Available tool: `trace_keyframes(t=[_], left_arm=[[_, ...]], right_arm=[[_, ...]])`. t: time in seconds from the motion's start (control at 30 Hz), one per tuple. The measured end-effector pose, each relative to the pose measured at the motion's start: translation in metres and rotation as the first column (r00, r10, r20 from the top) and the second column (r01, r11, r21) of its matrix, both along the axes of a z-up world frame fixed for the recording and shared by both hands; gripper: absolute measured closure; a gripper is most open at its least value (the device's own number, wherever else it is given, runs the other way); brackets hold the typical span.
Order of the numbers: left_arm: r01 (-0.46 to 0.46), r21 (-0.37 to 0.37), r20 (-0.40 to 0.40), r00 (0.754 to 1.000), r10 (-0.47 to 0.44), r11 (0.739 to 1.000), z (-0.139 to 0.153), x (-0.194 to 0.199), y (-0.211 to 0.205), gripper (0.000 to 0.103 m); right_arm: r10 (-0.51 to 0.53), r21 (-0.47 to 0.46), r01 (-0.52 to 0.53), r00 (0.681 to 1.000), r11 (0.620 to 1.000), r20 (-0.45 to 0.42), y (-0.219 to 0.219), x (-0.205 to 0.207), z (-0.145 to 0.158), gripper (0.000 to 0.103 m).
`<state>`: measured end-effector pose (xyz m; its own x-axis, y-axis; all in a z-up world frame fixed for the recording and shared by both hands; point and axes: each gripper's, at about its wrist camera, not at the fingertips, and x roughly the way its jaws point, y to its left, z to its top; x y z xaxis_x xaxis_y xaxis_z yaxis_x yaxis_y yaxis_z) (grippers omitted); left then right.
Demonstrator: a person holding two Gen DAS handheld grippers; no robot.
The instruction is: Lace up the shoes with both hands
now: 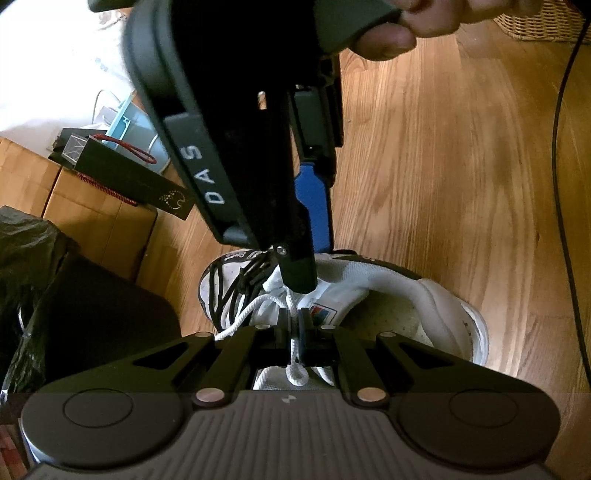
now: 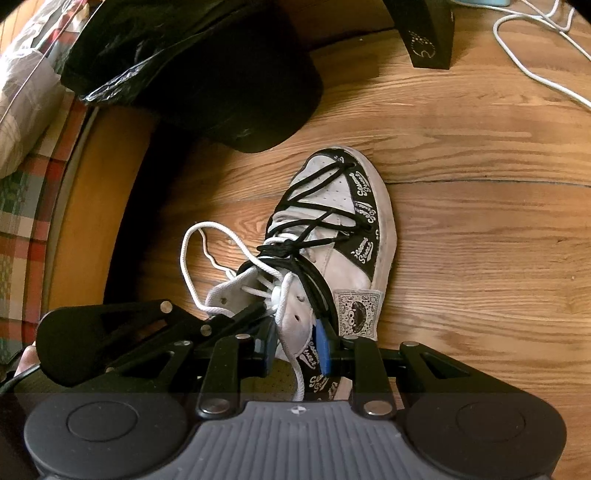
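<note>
Tilting steeply down toward the wooden floor (image 2: 480, 166), both grippers meet over a white high-top shoe (image 2: 343, 229) lying there. The left gripper (image 1: 294, 332) is pinched tight on a white lace (image 1: 292, 347), which runs up between its pads from the shoe's tongue. The right gripper (image 2: 297, 345), held by a hand (image 1: 417, 26), stands partly open, its blue pads (image 2: 324, 350) clamped on the shoe's collar flap. Black laces (image 2: 314, 218) cross the toe. The right gripper's body hides much of the shoe in the left view; a black bag (image 2: 177, 59) lies far left.
</note>
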<state>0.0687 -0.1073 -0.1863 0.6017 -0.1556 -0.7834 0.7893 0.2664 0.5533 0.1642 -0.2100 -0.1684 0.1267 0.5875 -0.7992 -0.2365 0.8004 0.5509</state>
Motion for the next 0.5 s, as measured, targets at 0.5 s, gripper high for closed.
trace_keyframes(t=[0.5], left_arm=[[-0.007, -0.015, 0.019, 1.0, 0.007, 1.0, -0.005, 0.002, -0.01, 0.099]], right_arm=[[-0.222, 0.046, 0.219, 0.972, 0.975, 0.076, -0.016, 0.007, 0.012, 0.075]])
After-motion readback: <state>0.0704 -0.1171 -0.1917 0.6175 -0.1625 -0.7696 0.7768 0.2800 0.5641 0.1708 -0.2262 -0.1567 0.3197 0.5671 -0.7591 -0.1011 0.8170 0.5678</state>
